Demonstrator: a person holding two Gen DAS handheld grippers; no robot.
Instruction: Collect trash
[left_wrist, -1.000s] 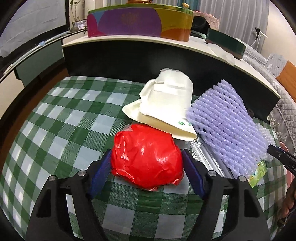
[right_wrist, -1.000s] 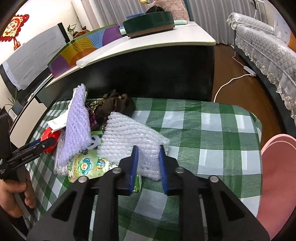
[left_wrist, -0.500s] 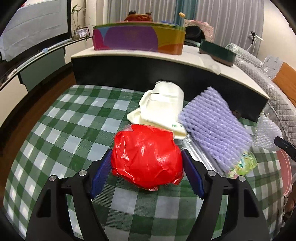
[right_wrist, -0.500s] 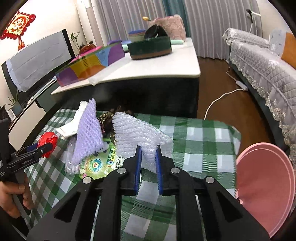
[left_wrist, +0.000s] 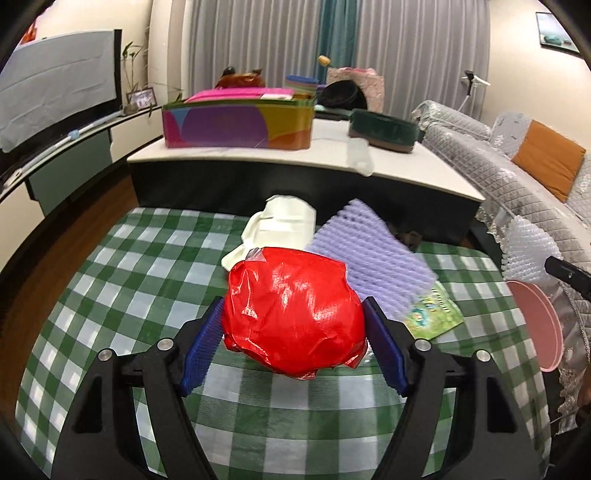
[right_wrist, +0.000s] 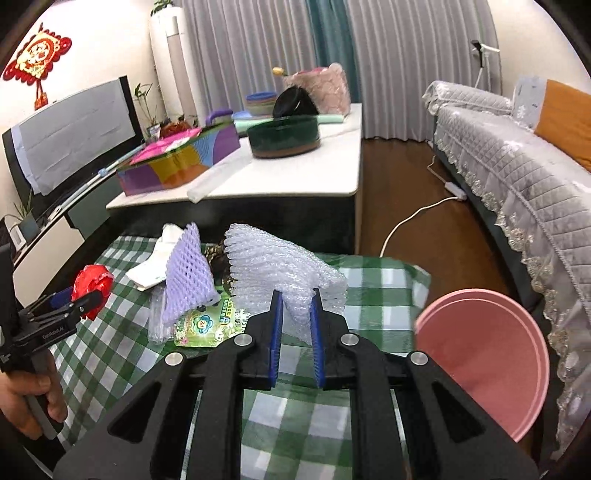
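The left gripper (left_wrist: 293, 328) is clamped on one crumpled red plastic bag (left_wrist: 291, 310), its blue pads (left_wrist: 201, 349) pressing both sides, and the bag is held above the green-checked tablecloth (left_wrist: 110, 295) rather than lying on it. The right gripper (right_wrist: 295, 332) is closed narrow on one sheet of white foam netting (right_wrist: 280, 266), which rises ahead of the fingers, lifted off the cloth. One pink bin (right_wrist: 487, 354) stands just beyond the right edge of the low table, its rim near the cloth's hanging corner; between that bin and the grey quilted sofa (right_wrist: 517, 177) runs a strip of bare wooden floor with one white cable across it. The far edge of the low table butts against a taller black cabinet with a white top (right_wrist: 295, 181). The cloth in front of both grippers and along the left side is bare, while the loose items cluster toward the far middle: one purple foam net (right_wrist: 186, 277) standing tilted, one cream paper bag (left_wrist: 280, 225) behind it, one green printed wrapper (right_wrist: 207, 325) lying flat, one clear plastic sleeve (right_wrist: 157, 325) under the purple net, and one dark brown bundle (right_wrist: 218, 258) partly hidden, too obscured to identify.
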